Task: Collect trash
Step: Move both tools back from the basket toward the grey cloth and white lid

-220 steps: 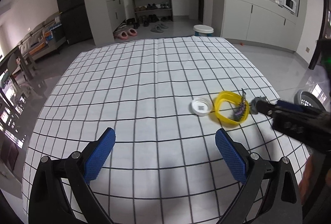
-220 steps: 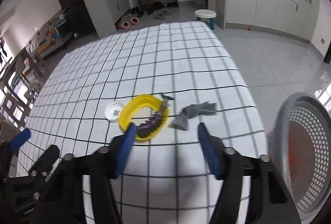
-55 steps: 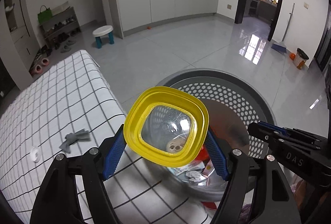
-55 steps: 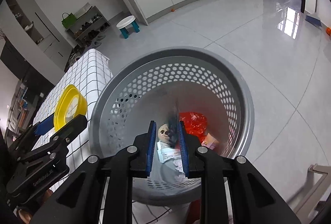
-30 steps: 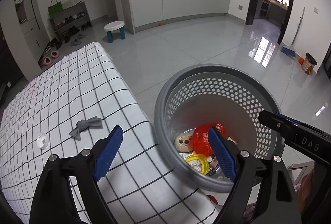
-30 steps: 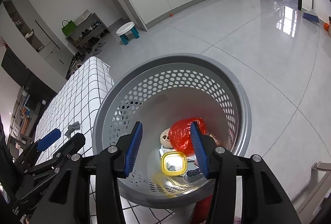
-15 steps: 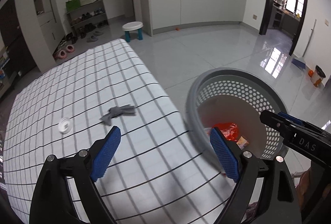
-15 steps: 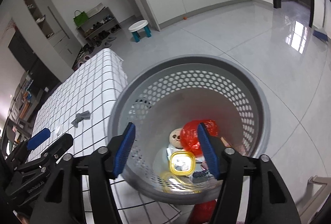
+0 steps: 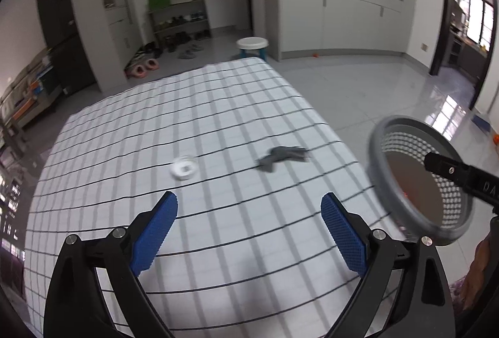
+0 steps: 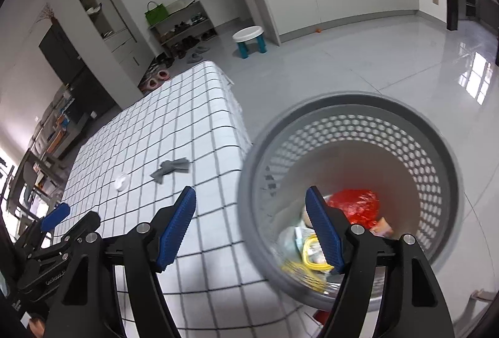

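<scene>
My left gripper (image 9: 249, 232), jaws opening and empty, is nearer the gray scrap (image 9: 280, 154), which lies on the cloth (image 9: 199, 107) ahead, long axis toward the basket (image 9: 379, 182); my right gripper (image 10: 251, 225), also opening and empty, hangs at the basket rim.

"DA" on right gripper (image 9: 461, 174)

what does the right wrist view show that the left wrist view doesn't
Right wrist only: the trash inside the basket, a red bag and a yellow lid, plus the right gripper with nothing between its opening jaws. Left wrist only: the left gripper up close, also opening and empty. Both: the checked table, grey scrap, white cap and basket.
</scene>
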{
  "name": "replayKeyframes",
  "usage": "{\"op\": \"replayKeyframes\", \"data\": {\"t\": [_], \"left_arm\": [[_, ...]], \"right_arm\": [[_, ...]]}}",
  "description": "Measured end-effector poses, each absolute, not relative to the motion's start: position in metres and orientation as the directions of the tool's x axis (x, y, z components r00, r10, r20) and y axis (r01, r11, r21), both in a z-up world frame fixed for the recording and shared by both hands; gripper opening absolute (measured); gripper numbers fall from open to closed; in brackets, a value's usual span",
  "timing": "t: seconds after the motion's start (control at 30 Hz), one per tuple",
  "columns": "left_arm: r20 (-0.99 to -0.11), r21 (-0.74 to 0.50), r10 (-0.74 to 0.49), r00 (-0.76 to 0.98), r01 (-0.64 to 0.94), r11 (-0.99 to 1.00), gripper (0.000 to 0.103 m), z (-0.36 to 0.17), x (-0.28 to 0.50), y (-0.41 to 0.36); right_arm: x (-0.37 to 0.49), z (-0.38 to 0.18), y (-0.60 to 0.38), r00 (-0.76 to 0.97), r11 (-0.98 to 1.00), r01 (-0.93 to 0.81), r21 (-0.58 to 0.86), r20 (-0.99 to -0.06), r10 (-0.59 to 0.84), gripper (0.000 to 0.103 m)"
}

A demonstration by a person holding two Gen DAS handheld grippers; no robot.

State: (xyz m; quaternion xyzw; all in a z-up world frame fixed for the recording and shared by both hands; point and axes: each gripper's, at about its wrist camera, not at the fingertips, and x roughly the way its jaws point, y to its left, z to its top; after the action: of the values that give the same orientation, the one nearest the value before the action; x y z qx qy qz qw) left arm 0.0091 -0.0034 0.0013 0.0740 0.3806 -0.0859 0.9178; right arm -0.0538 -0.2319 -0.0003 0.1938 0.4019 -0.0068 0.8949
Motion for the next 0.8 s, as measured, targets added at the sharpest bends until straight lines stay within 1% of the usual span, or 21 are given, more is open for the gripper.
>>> {"op": "replayKeyframes", "data": {"t": [0.23,0.4,0.63,0.8], "left_arm": [[-0.706,0.074,-0.05,0.706,0.144,0.987,0.094,0.001,0.015,0.042],[-0.706,0.079,-0.017,0.708,0.103,0.992,0.094,-0.003,0.02,0.067],[-0.726,0.074,0.011,0.687,0.062,0.995,0.094,-0.014,0.029,0.095],[-0.726,0.075,0.026,0.688,0.041,0.996,0.094,-0.016,0.032,0.107]], "right_arm": [[-0.03,0.016,-0.19,0.687,0.946,0.088,0.313,-0.706,0.17,0.071],[-0.007,0.02,-0.158,0.673,0.966,0.025,0.259,-0.719,0.175,0.071],[0.022,0.022,-0.121,0.652,0.972,-0.056,0.229,-0.728,0.209,0.071],[0.046,0.02,-0.096,0.63,0.973,-0.103,0.208,-0.743,0.226,0.071]]}}
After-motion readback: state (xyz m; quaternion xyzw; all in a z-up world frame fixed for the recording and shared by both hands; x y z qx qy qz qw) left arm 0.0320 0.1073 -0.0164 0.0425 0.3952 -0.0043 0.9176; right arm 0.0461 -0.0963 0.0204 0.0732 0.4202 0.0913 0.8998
